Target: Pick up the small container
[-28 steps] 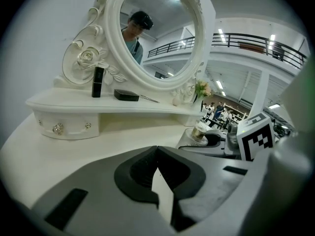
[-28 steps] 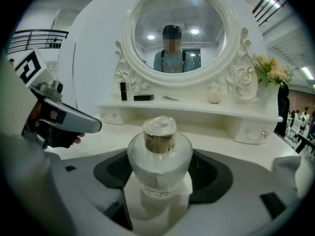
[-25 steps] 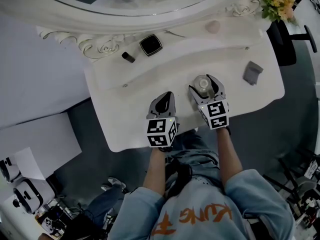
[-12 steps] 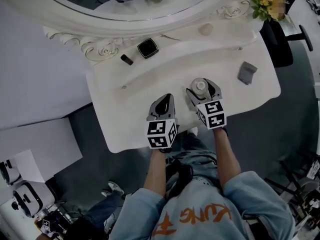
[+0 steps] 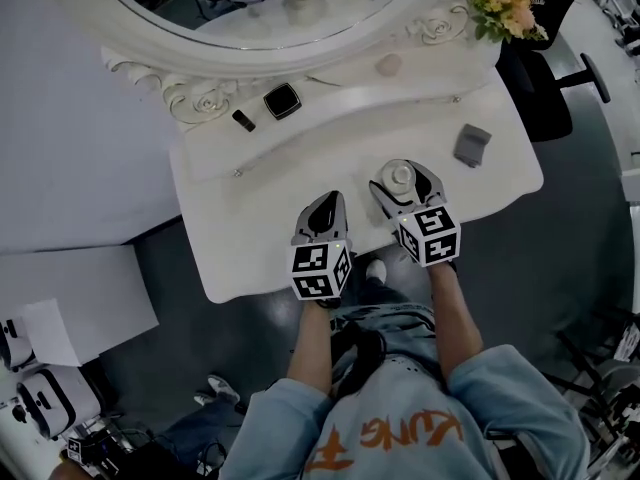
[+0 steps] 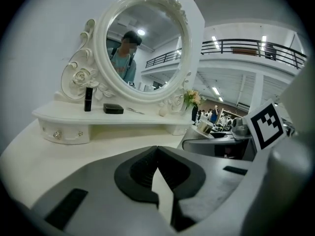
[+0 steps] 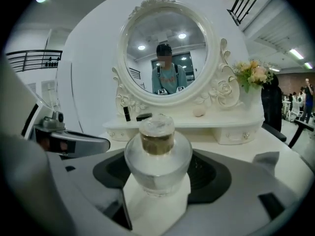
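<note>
The right tool (image 5: 405,181) gripped the small container (image 7: 157,154), a glass bottle, over the white bench (image 5: 245,223). The left tool (image 6: 156,154), just beside it, had its jaws pressed together, empty.

Only one text could be read. It stood on the person's light blue shirt (image 5: 420,398), in front of the white dressing table (image 5: 250,208): orange letters, upside down, that looked like "KUNG". The letters beside them were unclear. The left gripper's marker cube (image 5: 320,270) and the right gripper's marker cube (image 5: 430,236), at the table's front edge, carried only black-and-white square codes.
</note>
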{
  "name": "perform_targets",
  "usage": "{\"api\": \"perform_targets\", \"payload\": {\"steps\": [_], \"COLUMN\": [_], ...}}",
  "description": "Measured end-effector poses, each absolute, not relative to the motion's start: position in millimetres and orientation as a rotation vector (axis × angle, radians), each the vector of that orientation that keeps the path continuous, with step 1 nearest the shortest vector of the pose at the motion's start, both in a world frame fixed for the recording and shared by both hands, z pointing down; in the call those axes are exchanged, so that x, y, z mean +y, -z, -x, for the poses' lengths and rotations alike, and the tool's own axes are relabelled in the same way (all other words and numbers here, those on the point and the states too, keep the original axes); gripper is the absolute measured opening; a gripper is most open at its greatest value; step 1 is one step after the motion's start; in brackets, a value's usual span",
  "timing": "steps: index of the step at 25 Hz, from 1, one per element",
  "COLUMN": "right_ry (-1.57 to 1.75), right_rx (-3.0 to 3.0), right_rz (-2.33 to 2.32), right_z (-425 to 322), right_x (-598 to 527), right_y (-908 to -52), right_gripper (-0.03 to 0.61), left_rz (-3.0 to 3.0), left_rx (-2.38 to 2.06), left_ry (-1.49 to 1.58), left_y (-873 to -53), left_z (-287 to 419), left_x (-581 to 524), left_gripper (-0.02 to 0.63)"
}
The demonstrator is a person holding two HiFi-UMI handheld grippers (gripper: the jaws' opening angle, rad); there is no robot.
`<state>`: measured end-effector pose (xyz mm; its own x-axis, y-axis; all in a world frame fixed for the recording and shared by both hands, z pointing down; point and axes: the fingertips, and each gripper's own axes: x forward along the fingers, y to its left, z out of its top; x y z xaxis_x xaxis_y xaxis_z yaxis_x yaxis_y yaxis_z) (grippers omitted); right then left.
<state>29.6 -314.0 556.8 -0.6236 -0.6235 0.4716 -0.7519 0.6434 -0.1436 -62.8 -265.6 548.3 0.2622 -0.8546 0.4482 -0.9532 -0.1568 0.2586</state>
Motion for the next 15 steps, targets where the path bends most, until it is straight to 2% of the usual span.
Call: {"api": "perform_targets", "payload": {"steps": [15], "right_ry": [-0.283], "right_rx": [-2.579], "right_rz": [-1.227], "right_z": [-80.1], "right_x": [-322.7], "right_y": [-466.1], "right_gripper": [0.328], "left_rz": [-2.166], "left_rx": [-1.725], "left_ry": [-0.121], "left_y": [-481.0], "left_z": [34.6], "left_x": [-277.2], "left_gripper": [0.021]}}
